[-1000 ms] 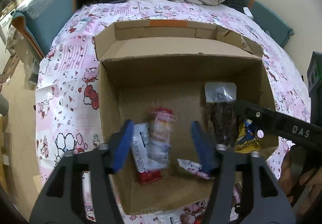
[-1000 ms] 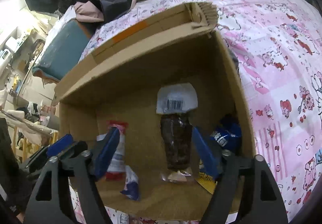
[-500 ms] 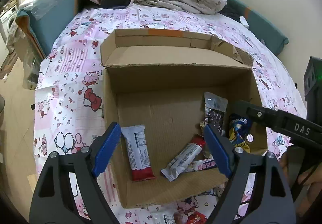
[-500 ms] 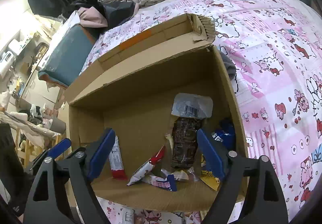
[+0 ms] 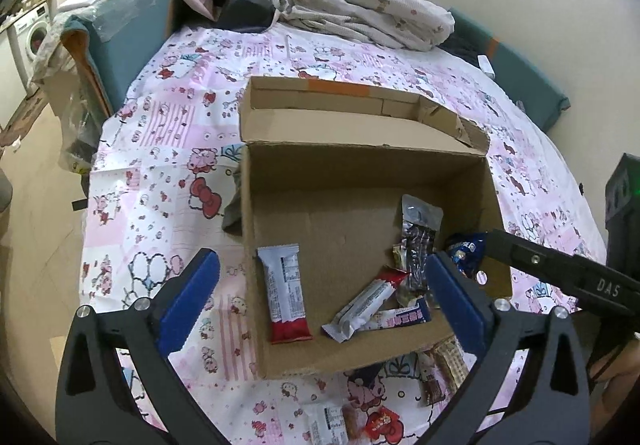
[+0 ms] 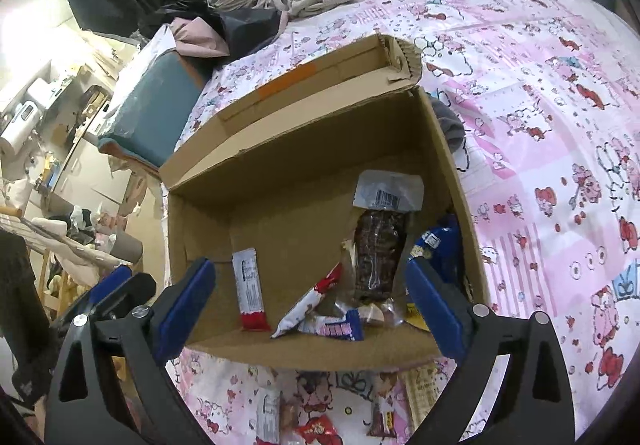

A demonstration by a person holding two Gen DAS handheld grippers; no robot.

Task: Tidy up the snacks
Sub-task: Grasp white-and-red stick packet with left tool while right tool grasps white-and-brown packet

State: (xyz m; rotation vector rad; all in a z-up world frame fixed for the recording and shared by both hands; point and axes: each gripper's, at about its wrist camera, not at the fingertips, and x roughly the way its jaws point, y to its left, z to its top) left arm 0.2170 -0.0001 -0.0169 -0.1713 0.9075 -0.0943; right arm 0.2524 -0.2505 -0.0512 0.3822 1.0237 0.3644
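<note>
An open cardboard box [image 5: 256, 245] sits on a pink cartoon-print bedspread. Inside lie a white-and-red bar [image 5: 285, 297], a second white-and-red bar [image 5: 366, 303], a small blue-and-white bar [image 5: 404, 319], a clear pouch of dark snacks [image 5: 418, 241] and a blue bag [image 5: 464, 251]. My left gripper [image 5: 321, 265] hovers above the box's near half, jaws opening, nothing between them. My right gripper [image 6: 310, 269] hangs over the near wall of the box [image 6: 200, 237], jaws also opening and empty. Its pouch [image 6: 380, 245] lies below. Several loose snacks [image 6: 316, 429] lie in front of the box.
A crumpled blanket [image 5: 360, 9] and dark clothes are piled at the bed's far end. A teal padded block [image 5: 120, 33] stands at the left edge, a teal headboard [image 5: 528, 77] at the right. A grey cloth [image 6: 450, 121] lies beside the box. One right-gripper finger [image 5: 560, 277] crosses the left wrist view.
The left gripper let go of a white-and-red bar, which now lies on the box floor. The right gripper released the dark pouch. Both grippers widened and drew up and back.
</note>
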